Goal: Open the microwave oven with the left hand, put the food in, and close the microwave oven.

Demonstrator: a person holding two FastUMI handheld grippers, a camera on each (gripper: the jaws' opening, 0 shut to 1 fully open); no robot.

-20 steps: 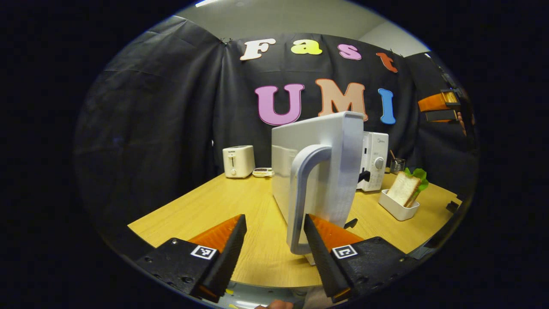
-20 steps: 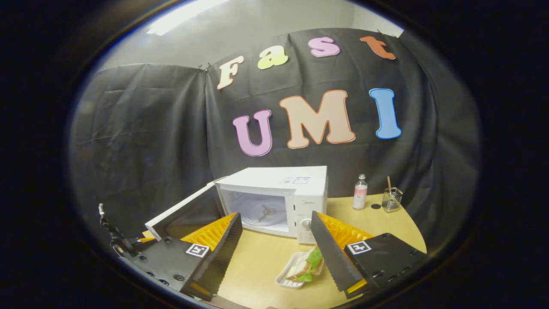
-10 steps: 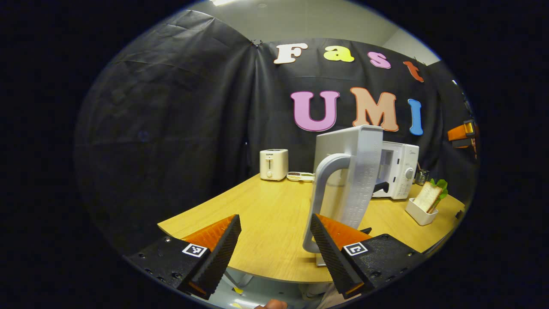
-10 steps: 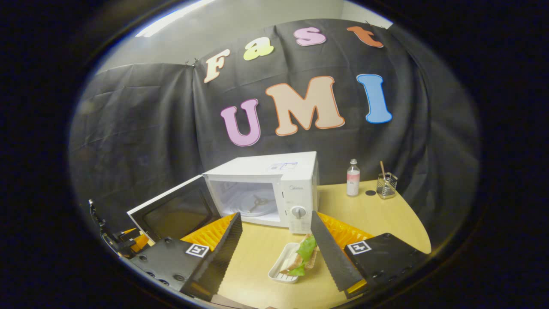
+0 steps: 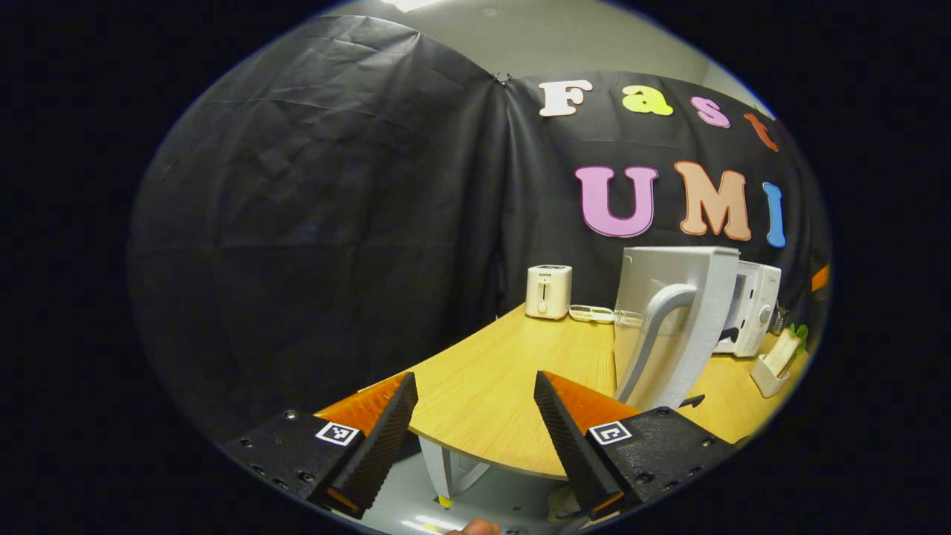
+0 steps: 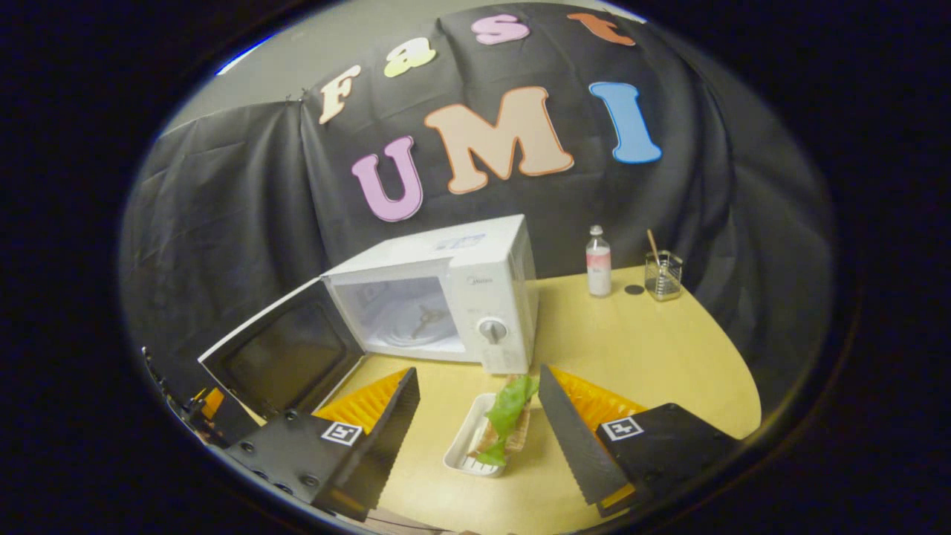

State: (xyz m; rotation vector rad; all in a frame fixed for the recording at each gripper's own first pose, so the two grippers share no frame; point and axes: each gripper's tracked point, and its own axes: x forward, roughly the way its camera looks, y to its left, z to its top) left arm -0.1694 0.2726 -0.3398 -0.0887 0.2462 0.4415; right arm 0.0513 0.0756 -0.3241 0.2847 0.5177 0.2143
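The white microwave (image 6: 475,267) stands on the wooden table with its door (image 6: 286,357) swung wide open, and the glass turntable inside shows. A sandwich with lettuce (image 6: 505,416) sits in a small white tray (image 6: 464,457) in front of the oven. Just above this tray hovers my right gripper (image 6: 479,435), open, with the sandwich between its fingers but not touched. My left gripper (image 5: 472,438) is open at the table's near edge, left of the door's grey handle (image 5: 654,338) and clear of it. The sandwich tray (image 5: 769,371) shows far right there.
A white toaster (image 5: 548,291) and a small flat object stand at the back of the table (image 5: 513,371). A small bottle (image 6: 598,261) and a wire holder with a stick (image 6: 661,273) stand to the right of the microwave. The table edge curves near my left gripper.
My left gripper has drawn back and to the left, away from the door handle it stood beside. My right gripper has dropped closer to the sandwich tray. The door has swung wider.
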